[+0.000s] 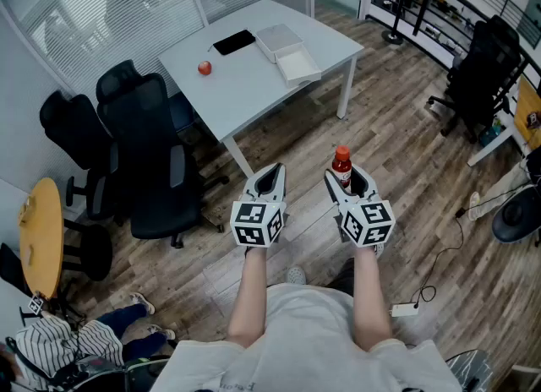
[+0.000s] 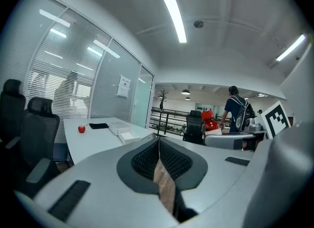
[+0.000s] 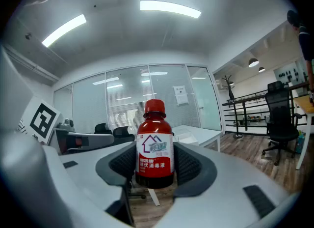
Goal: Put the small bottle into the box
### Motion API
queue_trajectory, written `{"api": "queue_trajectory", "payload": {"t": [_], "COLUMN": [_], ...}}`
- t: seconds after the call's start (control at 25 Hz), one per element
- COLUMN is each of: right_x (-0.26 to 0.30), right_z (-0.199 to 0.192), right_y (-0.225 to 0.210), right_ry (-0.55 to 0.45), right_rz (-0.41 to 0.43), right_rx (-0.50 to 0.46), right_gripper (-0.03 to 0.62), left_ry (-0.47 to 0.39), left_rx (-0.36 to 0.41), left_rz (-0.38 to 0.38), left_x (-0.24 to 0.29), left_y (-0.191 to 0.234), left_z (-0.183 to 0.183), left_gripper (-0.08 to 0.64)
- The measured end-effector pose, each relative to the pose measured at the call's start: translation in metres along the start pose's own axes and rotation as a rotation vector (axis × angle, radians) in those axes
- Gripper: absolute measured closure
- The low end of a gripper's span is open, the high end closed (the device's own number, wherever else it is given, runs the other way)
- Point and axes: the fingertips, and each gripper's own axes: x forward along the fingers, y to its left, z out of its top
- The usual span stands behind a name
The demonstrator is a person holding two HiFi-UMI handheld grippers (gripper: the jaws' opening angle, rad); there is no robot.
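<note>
Right gripper [image 1: 350, 183] jaws are clamped on the small bottle [image 3: 155, 146], upright, left gripper [image 2: 158, 146] jaws shut together on nothing, so I'd call this the carry step, and next up is getting it over the open box [image 1: 298, 68] on the table [image 1: 254, 86] well ahead.

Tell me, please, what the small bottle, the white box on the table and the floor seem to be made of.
Small bottle: glossy dark red body with light reflections, so plastic or glass; I cannot tell which. Box: probably matte white cardboard, judging by its thin flat walls. Floor: wood or wood-look planks, showing grain and seams.
</note>
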Motion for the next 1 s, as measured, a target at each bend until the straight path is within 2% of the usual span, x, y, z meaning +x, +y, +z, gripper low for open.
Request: {"api": "queue_trajectory", "payload": {"t": [0.24,0.36,0.48,0.68,0.84,1.0], "right_x": [-0.009,-0.016,-0.024,-0.033,-0.018,0.008], "right_z": [-0.002,-0.008,-0.011,-0.004,-0.002,0.001], "right_y": [0.003,0.0,-0.008,-0.034,-0.051,-0.054], "right_ry": [-0.004,0.005,0.013,-0.011,-0.014,-0.009], "right_rz": [-0.012,-0.023,-0.027,-0.043,-0.039,-0.013], "right_rx": [-0.008,0.001,-0.005,0.0,0.025,0.016], "right_gripper": [0.368,0.367,0.367,0.367,0.367,0.367], "left_ry": [0.007,0.017,0.012,0.001,-0.008,-0.004], "left_rx": [0.002,-0.027,-0.045,-0.024,-0.008,-0.031], "left_rz": [-0.002,-0.023,-0.051,-0.082,-0.076,-0.04], "left_x": [-0.004,0.002,0.014,0.036,0.052,0.065], "left_y": [-0.004,-0.005,-0.016,-0.035,-0.031,-0.011], "left_z": [-0.003,-0.004,-0.004,0.001,0.01,0.01], "left_gripper": [0.531,0.531,0.531,0.531,0.531,0.531]}}
